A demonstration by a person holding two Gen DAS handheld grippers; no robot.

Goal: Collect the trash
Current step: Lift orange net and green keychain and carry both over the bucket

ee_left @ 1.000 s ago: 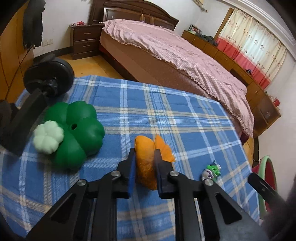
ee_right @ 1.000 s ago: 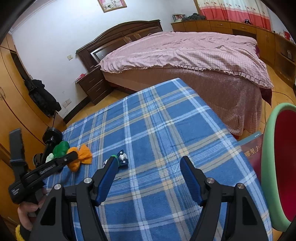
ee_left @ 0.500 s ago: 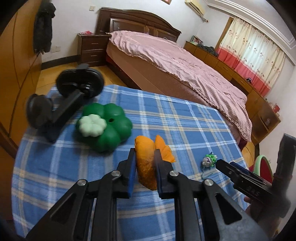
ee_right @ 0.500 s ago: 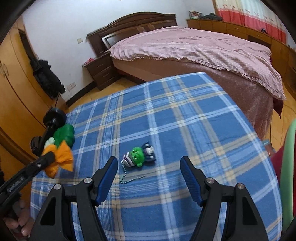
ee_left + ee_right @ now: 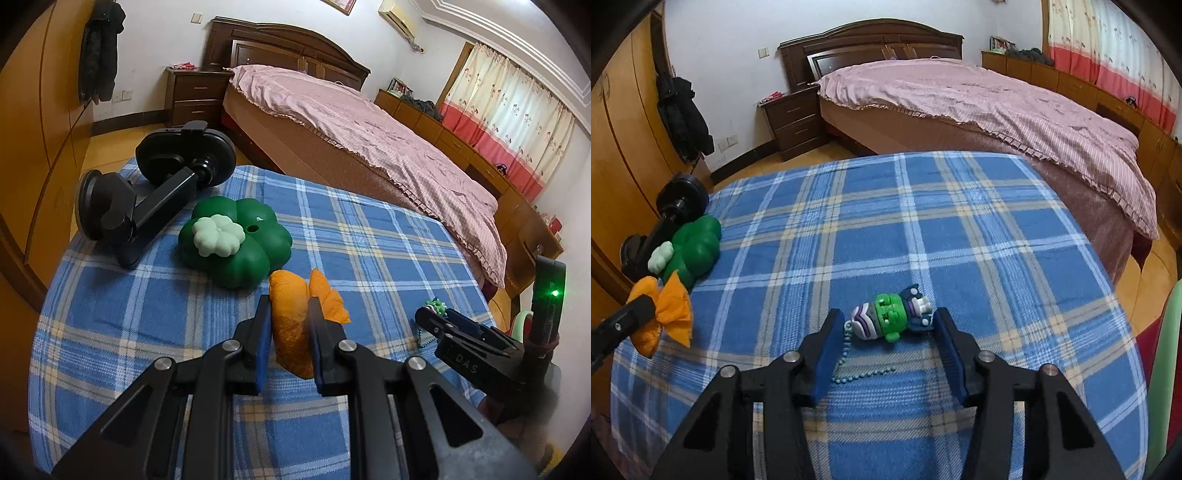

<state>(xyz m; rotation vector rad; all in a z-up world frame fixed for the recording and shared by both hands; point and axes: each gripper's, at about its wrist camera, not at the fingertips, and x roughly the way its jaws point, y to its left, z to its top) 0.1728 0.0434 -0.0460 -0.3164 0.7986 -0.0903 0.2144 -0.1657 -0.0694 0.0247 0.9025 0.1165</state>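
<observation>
My left gripper [image 5: 287, 314] is shut on an orange crumpled cloth scrap [image 5: 291, 314] and holds it above the blue plaid table cover [image 5: 369, 251]. The scrap also shows at the left of the right wrist view [image 5: 665, 317]. My right gripper [image 5: 888, 321] is open, low over the table, its blue pads on either side of a small green and purple toy keychain [image 5: 890, 317] with a bead chain. The right gripper also shows in the left wrist view [image 5: 436, 321], with the keychain [image 5: 436, 305] just past its tip.
A green clover-shaped object [image 5: 236, 243] with a pale clover on top lies at the table's left. A black suction-cup holder [image 5: 155, 192] lies behind it. A bed [image 5: 369, 133] stands beyond the table. A green-rimmed red bin [image 5: 1167, 369] is at the right.
My right gripper has come down toward the keychain, which now lies between its open fingers. My left gripper has drawn back and up with the orange scrap still in it.
</observation>
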